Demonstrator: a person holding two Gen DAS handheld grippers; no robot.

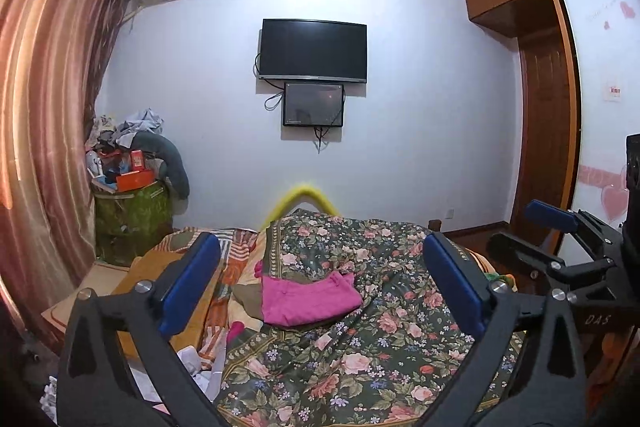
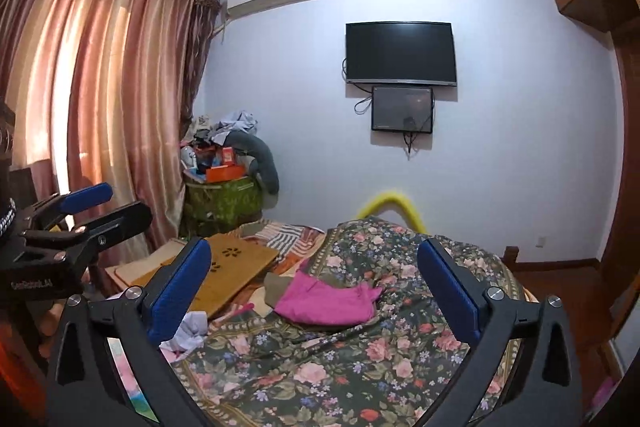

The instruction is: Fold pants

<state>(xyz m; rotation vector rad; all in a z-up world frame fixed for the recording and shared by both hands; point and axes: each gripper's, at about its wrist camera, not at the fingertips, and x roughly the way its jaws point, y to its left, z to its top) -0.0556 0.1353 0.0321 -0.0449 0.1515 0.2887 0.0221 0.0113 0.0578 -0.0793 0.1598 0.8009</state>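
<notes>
Magenta pants [image 1: 306, 299] lie folded in a compact bundle on the floral quilt [image 1: 360, 367], a little ahead of both grippers; they also show in the right wrist view [image 2: 328, 301]. My left gripper [image 1: 320, 275] is open and empty, raised above the bed with its blue pads [image 1: 192, 279] wide apart. My right gripper [image 2: 314, 275] is open and empty too. Each gripper shows at the edge of the other's view: the right gripper [image 1: 560, 227] at far right, the left gripper [image 2: 88, 203] at far left.
A wooden lap board [image 2: 228, 267] and crumpled cloths [image 2: 188, 335] lie on the bed's left side. A green bin [image 1: 132, 215] piled with clutter stands by the curtain [image 1: 48, 107]. A TV [image 1: 314, 51] hangs on the wall. A wardrobe [image 1: 544, 107] stands at the right.
</notes>
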